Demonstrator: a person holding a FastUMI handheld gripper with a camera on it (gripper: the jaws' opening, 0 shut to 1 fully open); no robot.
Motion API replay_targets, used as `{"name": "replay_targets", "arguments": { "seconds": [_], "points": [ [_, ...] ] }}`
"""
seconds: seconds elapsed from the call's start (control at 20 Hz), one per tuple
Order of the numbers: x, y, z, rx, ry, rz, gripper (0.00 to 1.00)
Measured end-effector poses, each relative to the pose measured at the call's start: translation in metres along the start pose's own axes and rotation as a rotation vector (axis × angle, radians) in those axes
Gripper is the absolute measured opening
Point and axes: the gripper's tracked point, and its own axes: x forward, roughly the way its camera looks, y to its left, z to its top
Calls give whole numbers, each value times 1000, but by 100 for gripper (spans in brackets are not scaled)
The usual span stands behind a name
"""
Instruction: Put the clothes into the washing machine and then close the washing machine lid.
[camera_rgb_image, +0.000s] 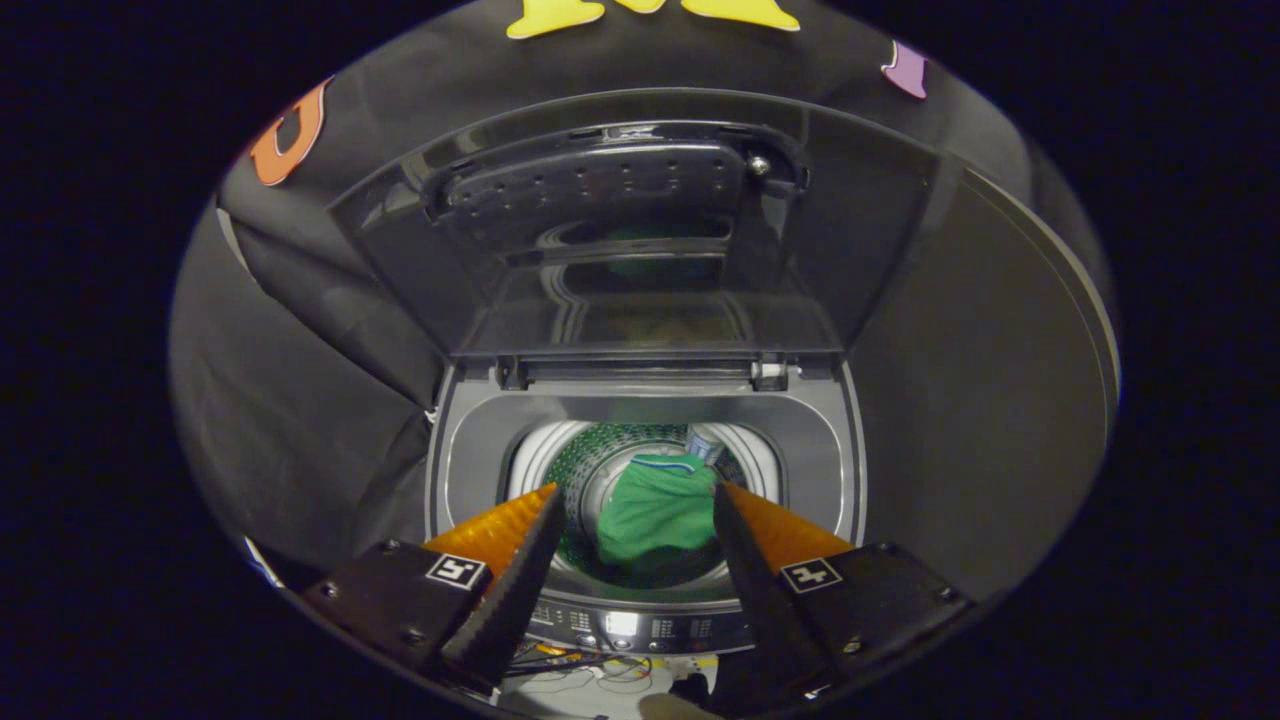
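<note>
Standing upright behind the tub, the dark glossy washing machine lid (640, 250) leaves the round mouth of the grey top-loading washing machine (470, 440) clear. The hand-held gripper (635, 510) hovers above the near rim, fingers spread and pinching nothing. Beyond and between them, a green garment with a striped band (655, 505) lies in the perforated drum (its lower folds are shadowed).
</note>
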Motion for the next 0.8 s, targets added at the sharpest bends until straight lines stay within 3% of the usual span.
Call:
{"name": "replay_targets", "arguments": {
  "seconds": [0.35, 0.8],
  "points": [
    [-6, -1, -15, -10, 7, 14, 89],
    [-40, -2, -9, -76, -102, 22, 90]
  ]
}}
